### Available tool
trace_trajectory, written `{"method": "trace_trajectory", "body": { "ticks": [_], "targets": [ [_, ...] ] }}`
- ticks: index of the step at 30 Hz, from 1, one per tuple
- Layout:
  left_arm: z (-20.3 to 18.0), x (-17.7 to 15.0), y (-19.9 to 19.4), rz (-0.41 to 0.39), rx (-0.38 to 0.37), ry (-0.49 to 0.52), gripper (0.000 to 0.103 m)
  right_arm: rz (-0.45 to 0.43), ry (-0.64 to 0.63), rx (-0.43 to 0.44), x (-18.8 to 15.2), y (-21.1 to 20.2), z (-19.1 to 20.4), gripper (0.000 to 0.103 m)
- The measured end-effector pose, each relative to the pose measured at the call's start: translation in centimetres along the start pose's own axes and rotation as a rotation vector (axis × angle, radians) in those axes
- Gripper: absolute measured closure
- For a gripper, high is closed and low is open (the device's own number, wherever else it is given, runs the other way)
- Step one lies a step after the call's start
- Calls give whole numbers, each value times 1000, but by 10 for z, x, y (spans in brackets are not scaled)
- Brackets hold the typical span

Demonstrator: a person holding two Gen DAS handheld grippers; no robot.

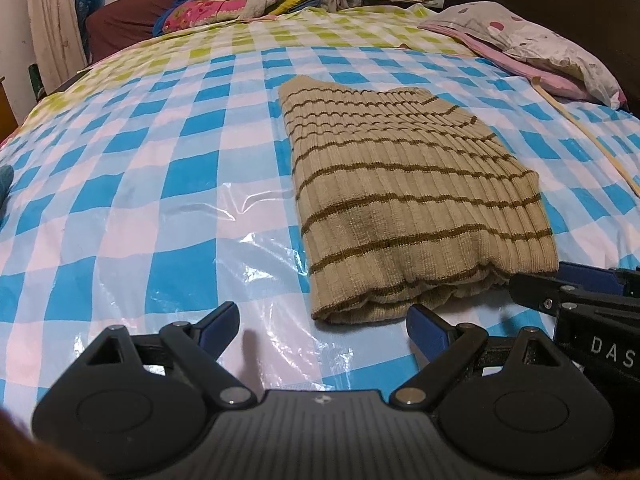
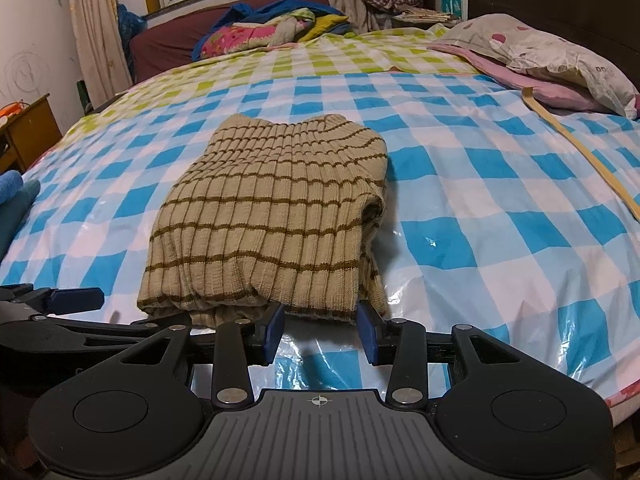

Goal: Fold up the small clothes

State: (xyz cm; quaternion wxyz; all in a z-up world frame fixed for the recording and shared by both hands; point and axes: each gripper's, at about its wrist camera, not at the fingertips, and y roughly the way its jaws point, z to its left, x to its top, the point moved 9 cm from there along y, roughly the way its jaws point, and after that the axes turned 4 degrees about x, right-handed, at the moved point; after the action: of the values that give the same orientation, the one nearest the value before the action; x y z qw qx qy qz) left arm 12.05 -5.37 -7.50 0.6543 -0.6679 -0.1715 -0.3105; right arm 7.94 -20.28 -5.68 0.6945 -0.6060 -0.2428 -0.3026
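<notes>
Ribbed beige sweater (image 2: 272,220) (brown stripes) lies folded, rectangular, on glossy checked plastic sheet (image 2: 480,200) — left gripper (image 1: 322,326) and right gripper (image 2: 322,334) both spread, empty.

Sweater's (image 2: 272,216) underside folds hidden

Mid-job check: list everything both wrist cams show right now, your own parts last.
sweater: 1, beige with brown stripes, folded, mid-bed
bed cover: 1, blue, green and white check, glossy, over bed
pillow: 1, white, spotted, far right on pink cloth
clothes pile: 1, mixed colours, far edge
strap: 1, tan, right side
left hand-held gripper: 1, black with blue pads, open, near sweater's edge
right hand-held gripper: 1, same, open, at sweater's near edge
</notes>
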Motion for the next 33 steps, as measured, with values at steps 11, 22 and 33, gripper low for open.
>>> {"method": "trace_trajectory", "body": {
  "ticks": [11,22,33],
  "targets": [
    [2,1,-5,-16,1,-5,7,11,-18,-13,-5,-2,6,63],
    [3,1,-7,-23,9,-5,7,15,-21,-17,-6,-2,7,62],
    [4,2,-8,-29,15,-9,7,18,-21,-25,-6,-2,6,61]
  ]
}}
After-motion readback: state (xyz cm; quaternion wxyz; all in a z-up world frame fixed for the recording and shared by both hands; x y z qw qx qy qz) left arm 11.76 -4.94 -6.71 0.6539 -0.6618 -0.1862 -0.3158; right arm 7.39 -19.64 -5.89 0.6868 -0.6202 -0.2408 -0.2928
